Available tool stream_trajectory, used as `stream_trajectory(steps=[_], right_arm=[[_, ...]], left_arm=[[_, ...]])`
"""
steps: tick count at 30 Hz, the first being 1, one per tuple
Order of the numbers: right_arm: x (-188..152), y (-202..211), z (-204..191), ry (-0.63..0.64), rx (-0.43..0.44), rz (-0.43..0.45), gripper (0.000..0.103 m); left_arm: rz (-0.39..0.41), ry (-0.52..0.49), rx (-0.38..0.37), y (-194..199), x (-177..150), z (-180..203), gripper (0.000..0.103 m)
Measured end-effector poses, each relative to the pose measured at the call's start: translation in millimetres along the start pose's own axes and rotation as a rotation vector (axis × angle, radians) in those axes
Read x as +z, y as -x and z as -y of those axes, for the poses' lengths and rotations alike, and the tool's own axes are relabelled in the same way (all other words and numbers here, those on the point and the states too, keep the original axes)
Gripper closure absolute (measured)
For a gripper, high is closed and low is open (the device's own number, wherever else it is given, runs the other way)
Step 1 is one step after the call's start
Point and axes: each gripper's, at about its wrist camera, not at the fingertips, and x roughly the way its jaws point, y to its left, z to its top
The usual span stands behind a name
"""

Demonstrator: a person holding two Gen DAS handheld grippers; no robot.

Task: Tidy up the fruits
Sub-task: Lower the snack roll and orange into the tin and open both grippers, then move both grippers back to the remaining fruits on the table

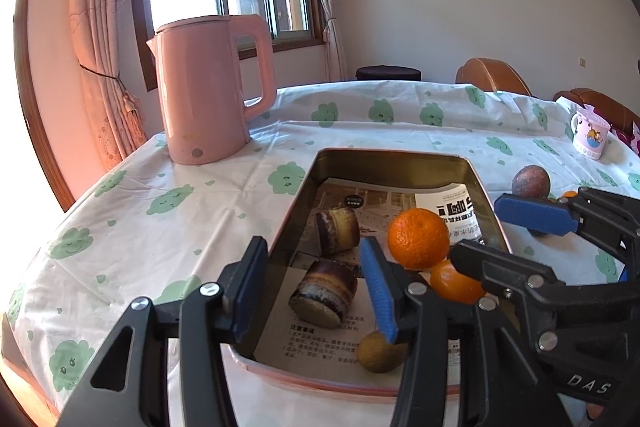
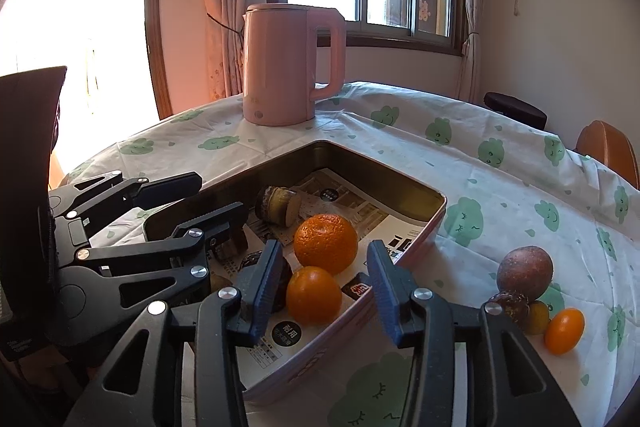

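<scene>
A pink-rimmed metal tin lined with printed paper holds two oranges, the smaller one nearer me, a small brownish-yellow fruit and brown striped cake-like rolls. My left gripper is open and empty over the tin's near left corner. My right gripper is open and empty, just over the smaller orange. Outside the tin on the right lie a purple passion fruit, a darker one and a kumquat.
A pink electric kettle stands on the cloud-print tablecloth behind the tin. A pink cartoon mug stands at the far right. Orange chair backs and a dark stool stand beyond the table edge.
</scene>
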Motion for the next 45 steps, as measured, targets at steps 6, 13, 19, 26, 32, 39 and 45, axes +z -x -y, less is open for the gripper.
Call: stream_trajectory(steps=[6,13,19,26,32,39,45], right_arm=[[0,2,1,-0.006,-0.004,0.009,0.05],[-5,20,9,0.008,-0.058,0.055,0.046],[-10,55,68,-0.085,-0.159,0.077,0.046],[-27,75,141,-0.256,-0.284,0.042,0.045],[-40,70,155,-0.263,-0.283,-0.019,0.045],[-42,56,156,-0.23,-0.234,-0.089,0.045],[-43,40,159,-0.216,-0.218,-0.16,0.045]], left_arm=[[0.015,0.018,0.013,3,1,-3,0.04],[0.054,0.036,-0.023,16,7,2,0.036],[0.087,0.017,-0.083,27,18,29,0.036],[0.095,-0.059,-0.155,28,28,85,0.035],[0.044,-0.117,-0.172,10,32,127,0.035],[0.015,-0.126,-0.139,-9,41,140,0.035],[-0.01,-0.113,-0.15,-18,41,140,0.035]])
